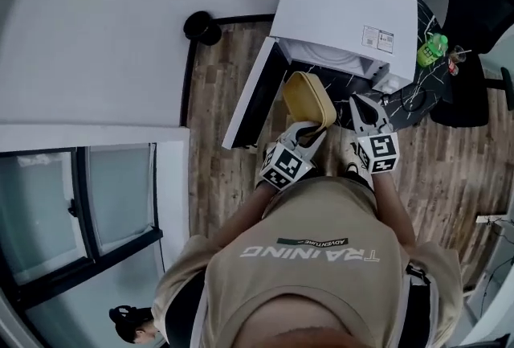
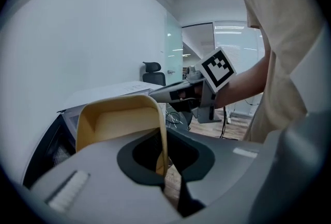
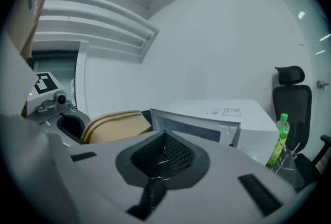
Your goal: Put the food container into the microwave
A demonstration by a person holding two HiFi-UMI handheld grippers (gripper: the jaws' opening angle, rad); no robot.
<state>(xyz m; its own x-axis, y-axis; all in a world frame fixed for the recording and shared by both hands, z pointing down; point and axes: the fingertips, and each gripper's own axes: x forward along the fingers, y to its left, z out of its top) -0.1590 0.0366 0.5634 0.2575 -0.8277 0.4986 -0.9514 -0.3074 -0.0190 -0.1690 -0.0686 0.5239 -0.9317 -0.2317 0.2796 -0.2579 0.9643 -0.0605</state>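
Observation:
The yellow food container (image 1: pixel 308 100) hangs tilted in front of the open white microwave (image 1: pixel 345 17), just outside its dark cavity (image 1: pixel 321 75). My left gripper (image 1: pixel 309 128) is shut on the container's near rim; in the left gripper view the thin yellow wall (image 2: pixel 116 119) runs down between the jaws of that gripper (image 2: pixel 163 167). My right gripper (image 1: pixel 361 107) is to the right of the container, jaws shut with nothing in them, pointing at the microwave front. In the right gripper view the container (image 3: pixel 111 125) lies left of the closed jaws of the right gripper (image 3: pixel 158 166) and the microwave (image 3: pixel 207 124) is ahead.
The microwave door (image 1: pixel 253 93) stands swung open to the left. The microwave rests on a black marble table (image 1: pixel 418 97) with a green bottle (image 1: pixel 431 49) and cables. A black office chair (image 1: pixel 474 1) stands at the right, a black round object (image 1: pixel 202 27) on the wood floor.

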